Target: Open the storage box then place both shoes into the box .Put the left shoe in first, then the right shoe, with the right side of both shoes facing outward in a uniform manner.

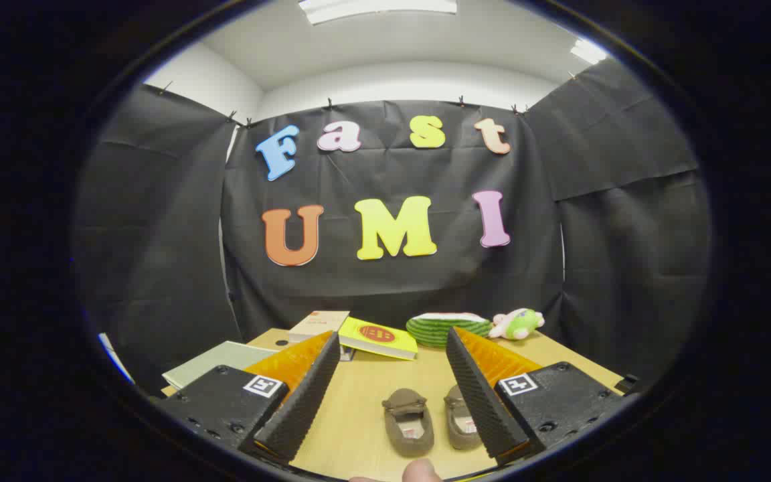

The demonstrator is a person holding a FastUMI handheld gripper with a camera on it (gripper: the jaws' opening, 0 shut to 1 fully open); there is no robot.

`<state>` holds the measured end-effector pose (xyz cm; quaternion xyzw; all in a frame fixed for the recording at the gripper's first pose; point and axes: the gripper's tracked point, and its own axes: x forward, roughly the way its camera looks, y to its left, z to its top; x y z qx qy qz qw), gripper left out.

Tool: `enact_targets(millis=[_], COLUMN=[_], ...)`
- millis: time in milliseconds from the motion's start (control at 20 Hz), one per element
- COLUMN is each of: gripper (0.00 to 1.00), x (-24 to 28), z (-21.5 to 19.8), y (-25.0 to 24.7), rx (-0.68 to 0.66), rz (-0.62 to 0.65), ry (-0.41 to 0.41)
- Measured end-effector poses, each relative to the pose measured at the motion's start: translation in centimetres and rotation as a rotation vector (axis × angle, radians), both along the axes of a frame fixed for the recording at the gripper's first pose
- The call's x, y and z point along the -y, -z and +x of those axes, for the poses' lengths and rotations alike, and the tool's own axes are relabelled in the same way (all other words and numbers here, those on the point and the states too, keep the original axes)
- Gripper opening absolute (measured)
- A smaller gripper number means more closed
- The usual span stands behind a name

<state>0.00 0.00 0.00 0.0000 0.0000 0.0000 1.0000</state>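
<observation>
Your fingertip [422, 470] sat at six o'clock below the gripper [392, 348], fingers wide and empty, both shoes [409, 422] between them on the table [359, 402], so you judged box-opening came first.

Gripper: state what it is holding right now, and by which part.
Nothing is held. The gripper is open, its fingers spread wide above the table, and the two brown shoes lie untouched between them, nearer the right finger.
</observation>
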Motion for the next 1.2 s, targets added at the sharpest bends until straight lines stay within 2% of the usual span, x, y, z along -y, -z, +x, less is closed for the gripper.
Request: enact_targets(millis=[400, 850, 1050, 1200], gripper=[1.00, 1.00, 1.00, 1.00], x=[-0.5, -1.6, -3.8, -3.1], z=[-0.5, -0.5, -0.1, 0.6], y=[-0.8, -1.6, -1.2, -1.0], rx=[0.010, 0.033, -0.019, -0.057], rz=[-0.043, -0.023, 0.024, 0.037], ry=[0.000, -0.052, -0.166, -0.170])
